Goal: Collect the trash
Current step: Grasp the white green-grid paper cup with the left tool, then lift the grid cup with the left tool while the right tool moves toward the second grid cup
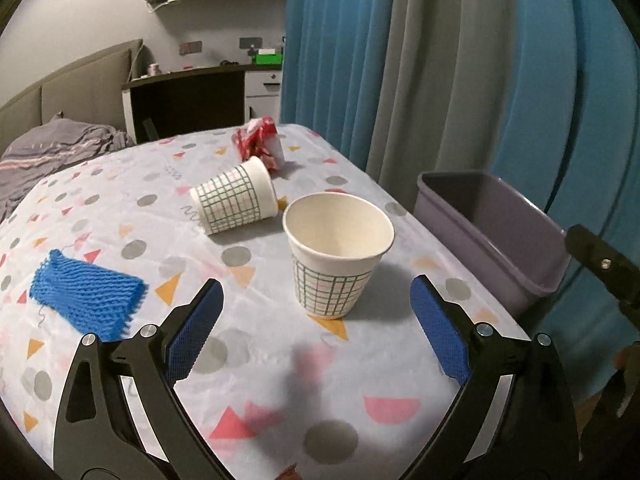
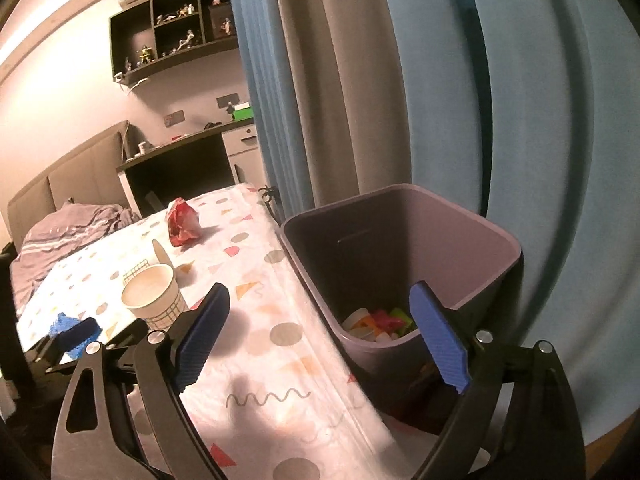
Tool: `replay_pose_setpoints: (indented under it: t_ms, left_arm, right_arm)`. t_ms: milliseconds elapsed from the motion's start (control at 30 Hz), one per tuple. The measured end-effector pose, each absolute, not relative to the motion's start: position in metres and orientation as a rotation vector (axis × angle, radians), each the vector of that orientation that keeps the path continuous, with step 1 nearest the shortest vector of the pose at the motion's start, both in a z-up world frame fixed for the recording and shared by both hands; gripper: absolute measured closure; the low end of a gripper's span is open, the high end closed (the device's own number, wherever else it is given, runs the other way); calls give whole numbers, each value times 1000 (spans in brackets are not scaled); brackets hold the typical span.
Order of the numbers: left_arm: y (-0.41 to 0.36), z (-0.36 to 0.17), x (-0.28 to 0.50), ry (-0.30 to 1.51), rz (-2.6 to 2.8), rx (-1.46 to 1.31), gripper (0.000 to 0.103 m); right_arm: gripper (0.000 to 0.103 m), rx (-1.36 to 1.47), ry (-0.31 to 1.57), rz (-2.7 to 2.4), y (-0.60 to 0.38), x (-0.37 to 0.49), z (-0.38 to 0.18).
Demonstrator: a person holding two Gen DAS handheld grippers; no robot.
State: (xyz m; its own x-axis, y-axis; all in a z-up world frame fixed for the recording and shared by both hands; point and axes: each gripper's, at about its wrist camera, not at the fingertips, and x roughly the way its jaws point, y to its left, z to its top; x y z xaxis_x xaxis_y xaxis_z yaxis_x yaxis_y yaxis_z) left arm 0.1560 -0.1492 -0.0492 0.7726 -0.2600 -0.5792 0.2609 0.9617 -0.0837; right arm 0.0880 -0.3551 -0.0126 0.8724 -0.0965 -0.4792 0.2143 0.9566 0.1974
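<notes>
An upright paper cup (image 1: 338, 250) with a green grid stands on the patterned tablecloth (image 1: 260, 360), just ahead of my open, empty left gripper (image 1: 316, 300). A second grid cup (image 1: 234, 200) lies on its side behind it. A crumpled red wrapper (image 1: 260, 146) lies at the far edge. A blue net sleeve (image 1: 86, 300) lies at the left. My right gripper (image 2: 320, 304) is open and empty over the near rim of the purple bin (image 2: 404, 256), which holds colourful trash (image 2: 380, 322). The upright cup (image 2: 154, 296) and wrapper (image 2: 182, 222) also show in the right wrist view.
The purple bin (image 1: 492, 232) stands off the table's right edge against blue and grey curtains (image 1: 440, 60). A bed with grey bedding (image 1: 52, 148) lies beyond the table's left, a dark desk (image 1: 188, 96) behind. The right gripper's arm (image 1: 604, 268) shows at the right.
</notes>
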Motion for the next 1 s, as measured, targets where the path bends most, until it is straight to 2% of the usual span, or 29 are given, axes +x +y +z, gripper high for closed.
replay_pose_setpoints:
  t_ms: [333, 567, 1000]
  left_arm:
    - [-161, -65, 198, 713, -312, -29, 11]
    - [-162, -68, 211, 739, -335, -35, 42]
    - [-130, -47, 183, 681, -286, -46, 45]
  right_arm:
    - [15, 247, 502, -150, -352, 98, -15]
    - [15, 247, 510, -130, -347, 106, -17]
    - [15, 229, 529, -92, -328, 113, -17]
